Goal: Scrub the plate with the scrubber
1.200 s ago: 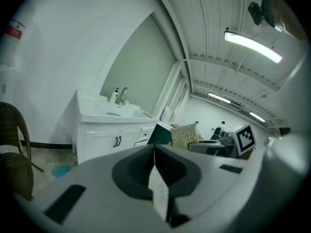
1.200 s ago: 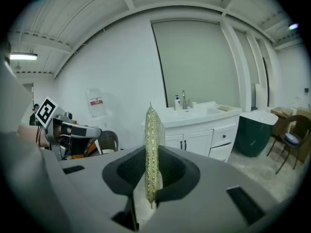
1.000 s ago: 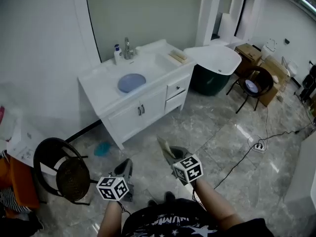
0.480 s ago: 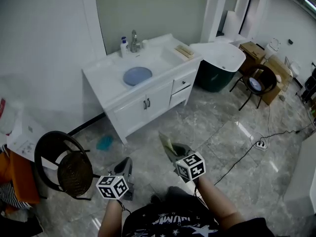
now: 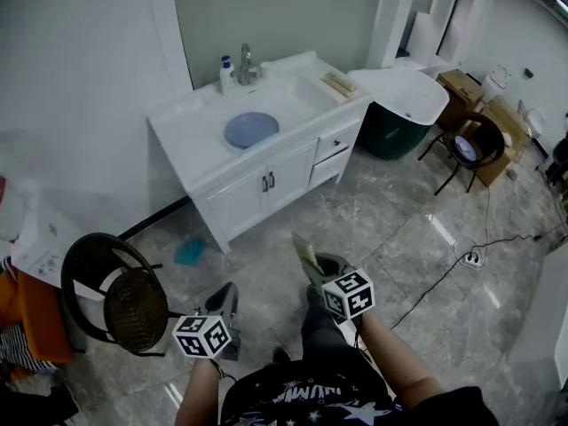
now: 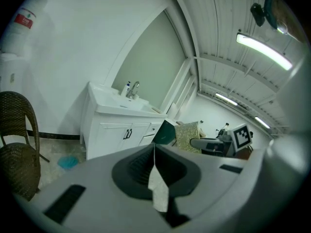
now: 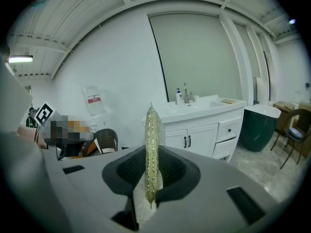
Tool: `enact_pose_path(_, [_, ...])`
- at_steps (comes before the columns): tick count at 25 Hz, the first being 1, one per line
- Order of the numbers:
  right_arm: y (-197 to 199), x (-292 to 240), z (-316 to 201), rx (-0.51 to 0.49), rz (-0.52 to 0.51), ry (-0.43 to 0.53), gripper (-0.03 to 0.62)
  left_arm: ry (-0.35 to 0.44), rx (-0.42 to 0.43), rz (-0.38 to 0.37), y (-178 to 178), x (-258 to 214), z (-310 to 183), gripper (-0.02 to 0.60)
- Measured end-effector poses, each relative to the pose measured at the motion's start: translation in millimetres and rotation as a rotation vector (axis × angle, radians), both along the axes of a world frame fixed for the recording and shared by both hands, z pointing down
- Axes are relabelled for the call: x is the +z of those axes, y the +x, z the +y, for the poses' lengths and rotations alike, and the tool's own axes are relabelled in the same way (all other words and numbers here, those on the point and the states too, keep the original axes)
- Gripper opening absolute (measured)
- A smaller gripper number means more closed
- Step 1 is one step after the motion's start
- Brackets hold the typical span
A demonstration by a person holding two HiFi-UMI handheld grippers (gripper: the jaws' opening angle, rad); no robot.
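Observation:
A blue plate lies in the basin of the white vanity, far ahead of both grippers. My right gripper is shut on a flat, glittery gold-green scrubber that points toward the vanity. The right gripper view shows this scrubber edge-on between the jaws. My left gripper hangs low beside it, shut, with nothing seen in it. From the left gripper view, the scrubber shows to the right. The plate is hidden in both gripper views.
A faucet and a soap bottle stand at the back of the vanity. A dark wicker chair is at my left, and a teal thing lies on the floor. A white tub, another chair and a power strip are at the right.
The vanity and plate have shifted right and slightly down in the head view as the person steps toward them. Both grippers stay shut, and the right one has drifted a little right.

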State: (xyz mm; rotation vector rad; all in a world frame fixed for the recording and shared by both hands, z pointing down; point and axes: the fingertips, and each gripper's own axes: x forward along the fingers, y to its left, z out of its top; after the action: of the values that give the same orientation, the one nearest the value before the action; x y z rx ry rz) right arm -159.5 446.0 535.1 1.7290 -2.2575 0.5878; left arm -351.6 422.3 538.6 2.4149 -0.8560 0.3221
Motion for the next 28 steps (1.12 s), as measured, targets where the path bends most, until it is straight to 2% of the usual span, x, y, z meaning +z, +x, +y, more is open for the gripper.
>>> enact_pose_path(6, [27.7,9.7,-56.4,-0.035,-0.023,-0.007,0.072,-0.007,-0.055,-0.002,25.1,5.2,-47.6,0.017])
enact_pose_path(14, [82.6,1.6,-143.2,-0.105,-0.047,-0.008,0.072,0.000,-0.127,-0.002,84.2,-7.3,-117.2,0.018])
enact_pose_path(19, [116.1,-1.0,-181.1,-0.143,-0.054,-0.007,0.072,0.003,-0.151,-0.025,120.4,-10.4,-146.8,0.018])
enact_pose_path(28, [176.8,-1.1,-232.8,-0.181,-0.076,-0.012,0.072,0.002,-0.221,-0.021,172.8,-15.2,-193.1,0.018])
